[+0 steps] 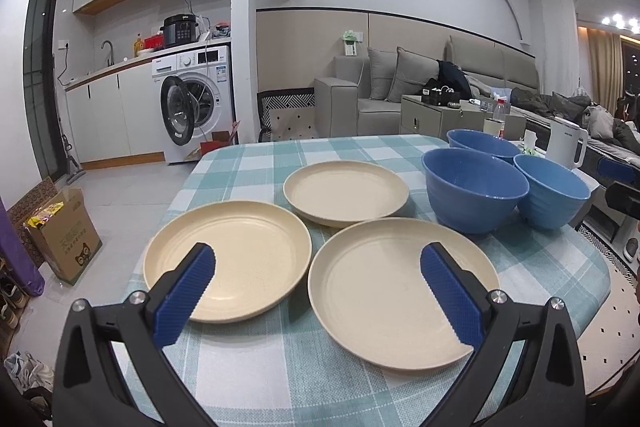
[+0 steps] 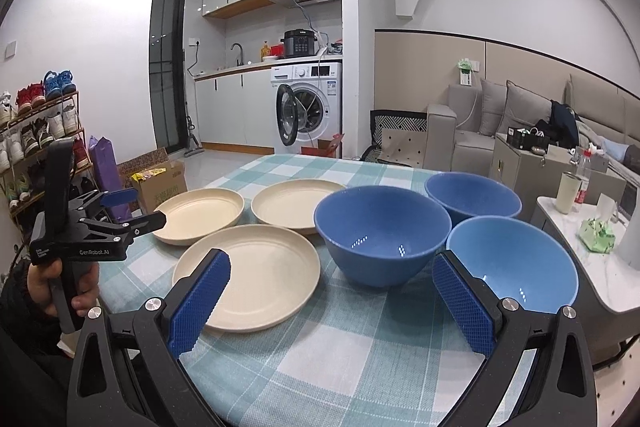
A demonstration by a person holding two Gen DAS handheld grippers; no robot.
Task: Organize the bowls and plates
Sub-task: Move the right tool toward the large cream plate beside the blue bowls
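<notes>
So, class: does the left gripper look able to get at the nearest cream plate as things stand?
Probably yes. The left gripper hangs open just short of the nearest cream plate, whose near rim faces it; nothing lies between, and nothing is stacked on the plate.

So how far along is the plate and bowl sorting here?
Nothing is stacked yet: three cream round plates and three blue bowls sit singly on the checked tablecloth. Left gripper and right gripper are open, empty. All stacking remains.
</notes>
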